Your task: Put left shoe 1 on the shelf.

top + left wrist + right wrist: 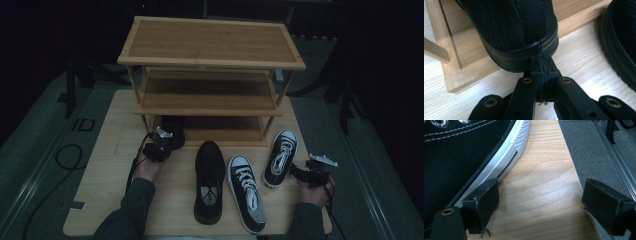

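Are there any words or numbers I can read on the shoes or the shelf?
"ID": pale letters on the grey floor, left of the table.
Insole of the black lace-up shoe: a pale label, too small and blurred to read.
Sneakers and wooden shoe rack: no writing visible.

what the pictures leave out

in the left gripper view the black shoe point(516, 32) on the rack's bottom shelf point(456, 77) is cut off by the top edge, so just its heel shows. a second black shoe point(621, 42) runs off the right edge. in the high view that shelved shoe point(173, 131) sits in deep shadow, its shape hard to read. in the right gripper view the sneaker point(461, 152) is cropped at the top and left. the person's forearms leave the high view at the bottom.
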Action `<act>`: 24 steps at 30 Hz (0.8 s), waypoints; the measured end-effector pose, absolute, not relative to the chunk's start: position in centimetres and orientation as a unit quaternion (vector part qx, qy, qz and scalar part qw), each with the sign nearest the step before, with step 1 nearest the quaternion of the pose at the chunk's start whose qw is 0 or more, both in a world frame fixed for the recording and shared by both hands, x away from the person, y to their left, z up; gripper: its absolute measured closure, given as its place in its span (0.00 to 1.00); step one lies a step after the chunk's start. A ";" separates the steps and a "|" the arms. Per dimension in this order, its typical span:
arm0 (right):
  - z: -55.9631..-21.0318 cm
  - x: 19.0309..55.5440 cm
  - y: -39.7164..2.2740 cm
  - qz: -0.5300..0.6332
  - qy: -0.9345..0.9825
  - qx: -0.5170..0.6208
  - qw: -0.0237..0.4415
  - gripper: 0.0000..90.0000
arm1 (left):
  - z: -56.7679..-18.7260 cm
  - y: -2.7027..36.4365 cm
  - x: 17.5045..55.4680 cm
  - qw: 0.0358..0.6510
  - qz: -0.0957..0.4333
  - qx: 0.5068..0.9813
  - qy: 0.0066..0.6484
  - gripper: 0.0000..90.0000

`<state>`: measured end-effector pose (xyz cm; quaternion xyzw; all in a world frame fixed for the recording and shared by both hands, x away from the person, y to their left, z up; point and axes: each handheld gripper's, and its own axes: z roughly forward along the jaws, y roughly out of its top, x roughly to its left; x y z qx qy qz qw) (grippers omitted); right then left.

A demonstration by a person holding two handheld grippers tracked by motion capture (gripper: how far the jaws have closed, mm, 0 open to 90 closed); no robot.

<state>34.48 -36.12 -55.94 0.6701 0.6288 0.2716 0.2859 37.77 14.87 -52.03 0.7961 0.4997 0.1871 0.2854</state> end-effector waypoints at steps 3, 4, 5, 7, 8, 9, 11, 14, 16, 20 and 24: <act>-55.9 34.5 -36.1 0.272 0.629 0.670 0.286 0.16 | -51.9 14.8 37.7 0.288 0.181 0.797 0.499 0.93; -55.9 34.5 -36.1 0.272 0.629 0.670 0.286 0.16 | -51.9 14.7 37.6 0.290 0.180 0.797 0.498 0.91; -55.9 34.5 -36.1 0.272 0.629 0.670 0.286 0.16 | -51.8 14.7 37.5 0.294 0.177 0.797 0.498 0.89; -55.9 34.5 -36.1 0.272 0.629 0.670 0.286 0.16 | -51.7 14.7 37.5 0.296 0.174 0.797 0.497 0.86; -55.9 34.5 -36.1 0.272 0.629 0.670 0.286 0.16 | -51.3 14.5 37.2 0.307 0.169 0.794 0.497 0.83; -55.9 34.5 -36.1 0.272 0.629 0.670 0.286 0.16 | -51.3 14.5 37.2 0.307 0.169 0.794 0.497 0.80; -55.9 34.5 -36.1 0.272 0.629 0.670 0.286 0.16 | -50.8 14.2 36.8 0.319 0.162 0.794 0.491 0.77; -55.9 34.5 -36.1 0.272 0.629 0.670 0.286 0.16 | -50.2 14.0 36.6 0.327 0.160 0.794 0.488 0.74; -55.9 34.5 -36.1 0.272 0.629 0.670 0.286 0.16 | -49.9 13.8 36.4 0.331 0.157 0.794 0.486 0.72; -55.9 34.5 -36.1 0.272 0.629 0.670 0.286 0.16 | -49.2 13.6 36.0 0.343 0.141 0.794 0.481 0.67; -55.9 34.5 -36.1 0.272 0.629 0.670 0.286 0.16 | -48.4 13.3 35.6 0.348 0.133 0.800 0.471 0.64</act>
